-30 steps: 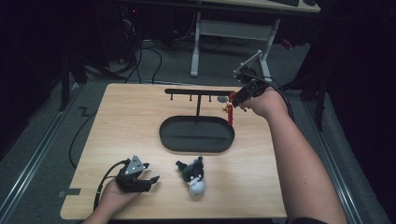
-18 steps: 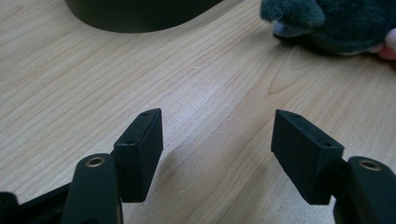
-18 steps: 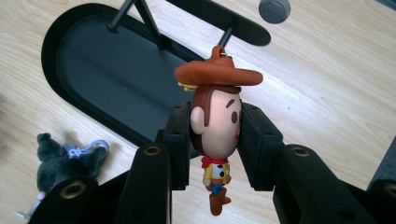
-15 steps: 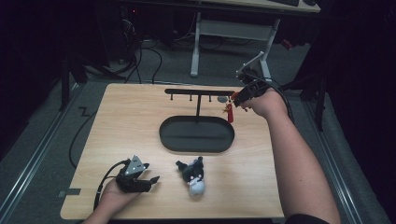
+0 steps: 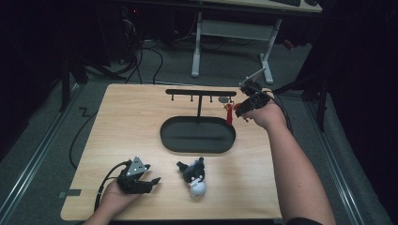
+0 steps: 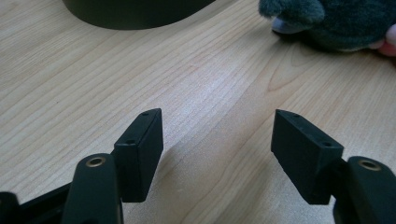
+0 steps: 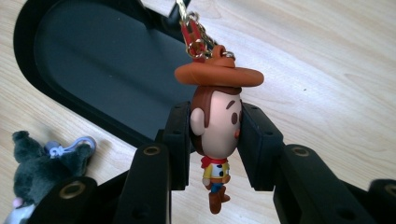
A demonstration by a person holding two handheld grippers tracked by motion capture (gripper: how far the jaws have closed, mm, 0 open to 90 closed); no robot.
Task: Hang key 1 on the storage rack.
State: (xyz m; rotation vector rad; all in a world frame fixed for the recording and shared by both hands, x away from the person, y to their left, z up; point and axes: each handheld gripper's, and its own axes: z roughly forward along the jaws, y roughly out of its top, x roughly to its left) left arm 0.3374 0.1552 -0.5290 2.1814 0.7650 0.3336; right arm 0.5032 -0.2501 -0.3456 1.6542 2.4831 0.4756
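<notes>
A small cowboy figure keychain [image 7: 217,126] with an orange hat hangs head-up, and the pads [image 7: 180,140] of my right gripper [image 5: 238,111] are shut on its head. Its gold chain runs up toward the right end of the black hook rack [image 5: 201,92]; I cannot tell whether it sits on a hook. The figure hangs over the right rim of the rack's black oval tray [image 5: 197,136]. My left gripper [image 5: 152,182] rests open on the wood at the front left, nothing between its jaws. A dark grey plush keychain [image 5: 195,176] lies just right of it.
The wooden table [image 5: 126,122] has bare room on its left half and along its right edge. In the left gripper view the plush [image 6: 322,23] lies ahead to the right and the tray's rim [image 6: 130,9] ahead to the left. Desk legs and cables stand behind the table.
My right hand has sunk a little beside the rack with the cowboy figure still gripped. The left hand and the plush have stayed in place.
</notes>
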